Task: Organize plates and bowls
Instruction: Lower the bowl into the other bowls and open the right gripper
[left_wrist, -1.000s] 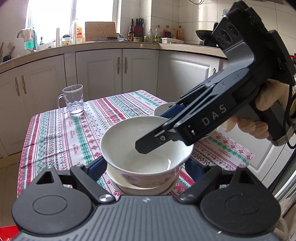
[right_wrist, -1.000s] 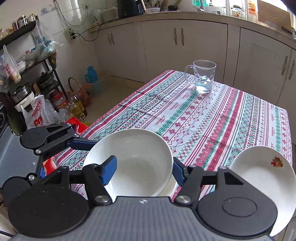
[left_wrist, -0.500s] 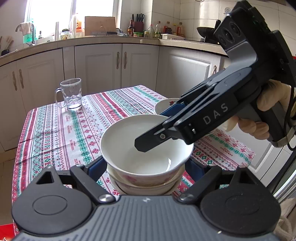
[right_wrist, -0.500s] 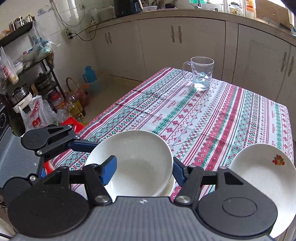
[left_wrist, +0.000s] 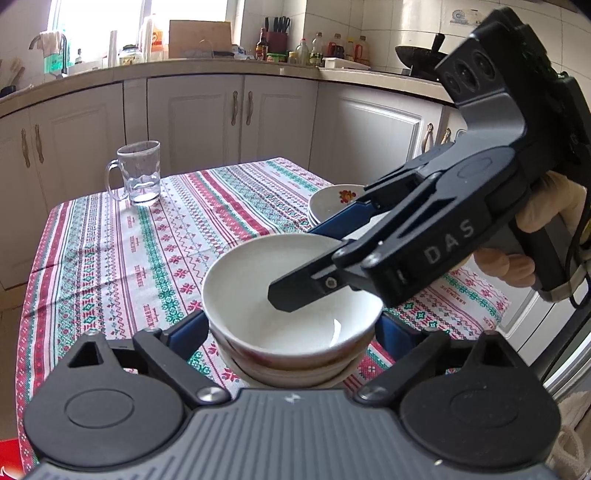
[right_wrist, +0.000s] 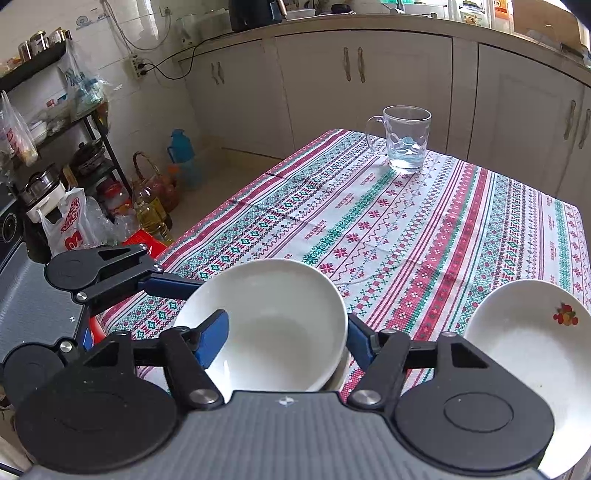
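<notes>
We count two stacked bowls (left_wrist: 291, 314), one stack of plates (left_wrist: 334, 201) whose number we cannot tell, one glass mug (left_wrist: 138, 171), and two grippers.

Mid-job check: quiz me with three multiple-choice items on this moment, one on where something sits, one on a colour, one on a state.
1. Where does the top white bowl sit?
A. On the floor
B. Nested on another bowl
C. Inside the glass mug

2. What colour are the pads of the right gripper?
A. Blue
B. Yellow
C. Orange

3. How does the glass mug stand?
A. On its side
B. Upside down
C. Upright on the tablecloth

Answers:
1 B: in the left wrist view a second rim shows right under it. The jaws of the left gripper, on either side of it, have just been opening.
2 A: in the right wrist view both pads are blue; these jaws have just been opening too, one pad over the bowl's inside, one outside the rim.
3 C: its mouth faces up.
</notes>
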